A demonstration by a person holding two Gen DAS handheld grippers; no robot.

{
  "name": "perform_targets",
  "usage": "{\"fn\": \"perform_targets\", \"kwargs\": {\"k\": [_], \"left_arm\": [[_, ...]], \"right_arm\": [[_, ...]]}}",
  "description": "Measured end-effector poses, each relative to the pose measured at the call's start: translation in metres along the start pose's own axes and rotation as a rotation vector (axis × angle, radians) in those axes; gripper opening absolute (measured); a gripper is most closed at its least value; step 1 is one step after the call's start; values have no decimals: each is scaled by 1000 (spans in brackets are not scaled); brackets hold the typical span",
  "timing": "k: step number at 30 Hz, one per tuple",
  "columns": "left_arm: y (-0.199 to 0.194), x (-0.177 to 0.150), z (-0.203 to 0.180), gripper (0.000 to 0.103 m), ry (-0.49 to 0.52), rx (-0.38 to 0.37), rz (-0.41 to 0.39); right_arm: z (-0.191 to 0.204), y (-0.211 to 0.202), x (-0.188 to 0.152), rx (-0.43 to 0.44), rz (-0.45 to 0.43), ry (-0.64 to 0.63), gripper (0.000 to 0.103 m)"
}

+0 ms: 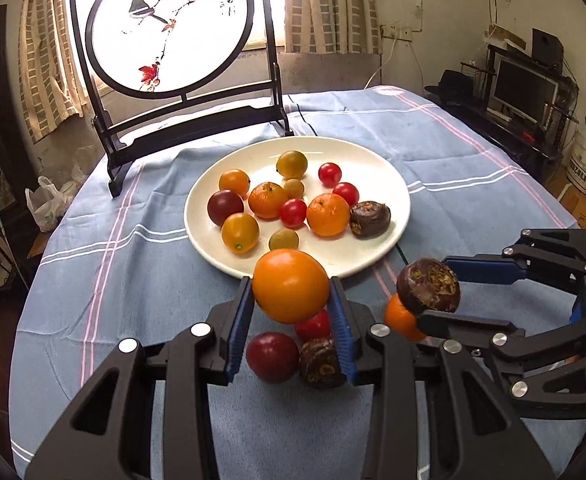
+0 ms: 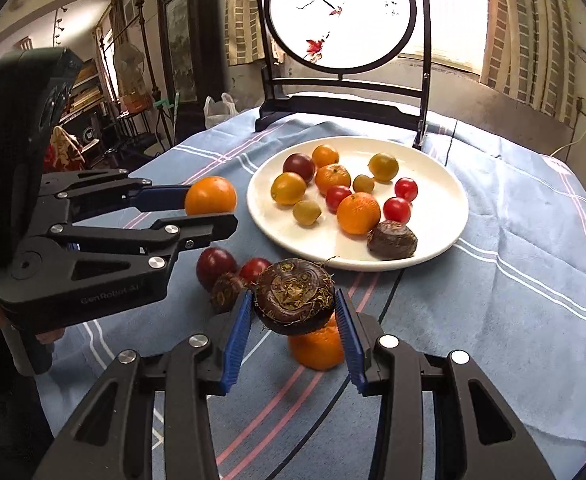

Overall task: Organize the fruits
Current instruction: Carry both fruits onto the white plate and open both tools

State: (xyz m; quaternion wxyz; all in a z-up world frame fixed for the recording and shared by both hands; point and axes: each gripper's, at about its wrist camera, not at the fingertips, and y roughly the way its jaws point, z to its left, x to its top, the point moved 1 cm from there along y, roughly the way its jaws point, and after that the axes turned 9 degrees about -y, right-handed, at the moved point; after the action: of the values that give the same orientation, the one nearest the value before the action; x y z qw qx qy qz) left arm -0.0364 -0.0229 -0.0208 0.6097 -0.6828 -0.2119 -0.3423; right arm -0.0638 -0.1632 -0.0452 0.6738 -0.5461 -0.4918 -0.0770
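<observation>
Fruits lay partly on a white plate [image 1: 377,168] and partly on the blue striped cloth [image 1: 105,264] that covered the surface. The left tongs [image 1: 291,300] had their blue pads pressed against either side of an orange tomato [image 1: 289,290], which was held clear of the cloth just in front of the plate's near rim. The right tongs [image 2: 293,308] gripped a dark brown water chestnut [image 2: 291,296] the same way, its rough, rooty face turned toward the camera, also raised off the cloth. Under and behind the held pieces, four fruits remained on the cloth close together: a dark red tomato [image 1: 272,356], a small red tomato [image 1: 313,325], a second brown chestnut [image 1: 320,362] touching them, and a mandarin [image 2: 317,350] lying below the right tongs. The plate carried a loose cluster of two mandarins, several yellow, red and greenish small tomatoes, one dark purple one, and a brown chestnut [image 2: 392,240] near its front edge. A dark-framed round screen painted with birds [image 1: 173,24] stood behind the plate.
</observation>
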Motion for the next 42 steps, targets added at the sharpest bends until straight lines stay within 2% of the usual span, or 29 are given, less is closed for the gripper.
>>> {"fn": "perform_targets", "kwargs": {"k": [9,20,30,33,36,37,42], "left_arm": [[26,32,-1,37,-10,24,-5],[65,76,10,37,-41,62,-16],[96,86,22,37,-45,102,17],[105,86,24,37,-50,118,35],[109,85,27,61,-58,154,24],[108,84,29,66,-65,151,19],[99,80,32,66,-63,161,-1]], "right_arm": [[-36,13,26,-46,-31,43,42],[-75,53,71,-108,-39,90,42],[-91,87,91,-127,-1,127,42],[-92,102,94,-126,38,114,43],[-97,104,94,-166,34,133,48],[-99,101,93,-155,23,146,48],[-97,86,79,-131,8,152,49]]}}
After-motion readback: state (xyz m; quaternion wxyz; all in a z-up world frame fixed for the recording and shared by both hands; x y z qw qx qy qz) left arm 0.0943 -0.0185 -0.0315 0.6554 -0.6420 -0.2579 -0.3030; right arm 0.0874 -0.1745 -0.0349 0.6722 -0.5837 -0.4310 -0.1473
